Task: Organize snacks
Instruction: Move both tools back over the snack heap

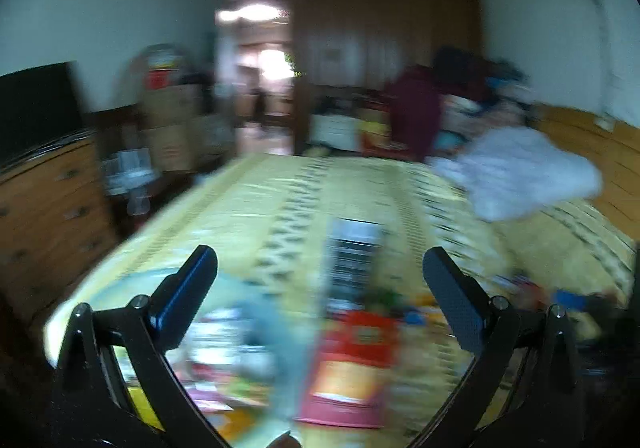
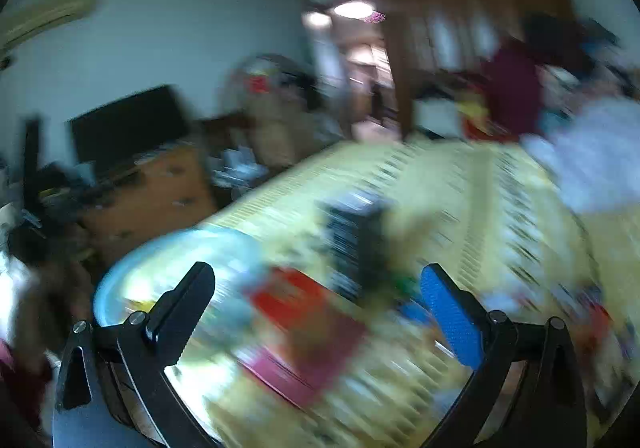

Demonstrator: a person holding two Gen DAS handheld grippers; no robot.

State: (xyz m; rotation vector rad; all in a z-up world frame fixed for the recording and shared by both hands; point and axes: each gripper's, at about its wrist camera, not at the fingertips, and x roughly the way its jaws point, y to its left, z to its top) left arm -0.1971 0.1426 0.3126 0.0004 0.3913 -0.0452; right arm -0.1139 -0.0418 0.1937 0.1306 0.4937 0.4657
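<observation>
Both views are heavily motion-blurred. Snack packets lie on a yellow patterned bed cover (image 1: 248, 203). In the left wrist view a red and orange packet (image 1: 352, 364) lies between the fingers of my left gripper (image 1: 320, 264), which is open and empty above it. A dark striped packet (image 1: 352, 252) lies farther back. In the right wrist view my right gripper (image 2: 316, 280) is open and empty above a red packet (image 2: 304, 324). A dark packet (image 2: 352, 244) lies behind it. A pale blue round tray (image 2: 120, 280) sits at the left.
A white bundle of cloth (image 1: 520, 175) lies on the bed's far right. A wooden dresser (image 1: 44, 207) with a dark screen (image 1: 36, 107) stands left of the bed. A brown wardrobe (image 1: 380, 31), boxes (image 1: 168, 127) and a doorway (image 1: 260, 79) are beyond.
</observation>
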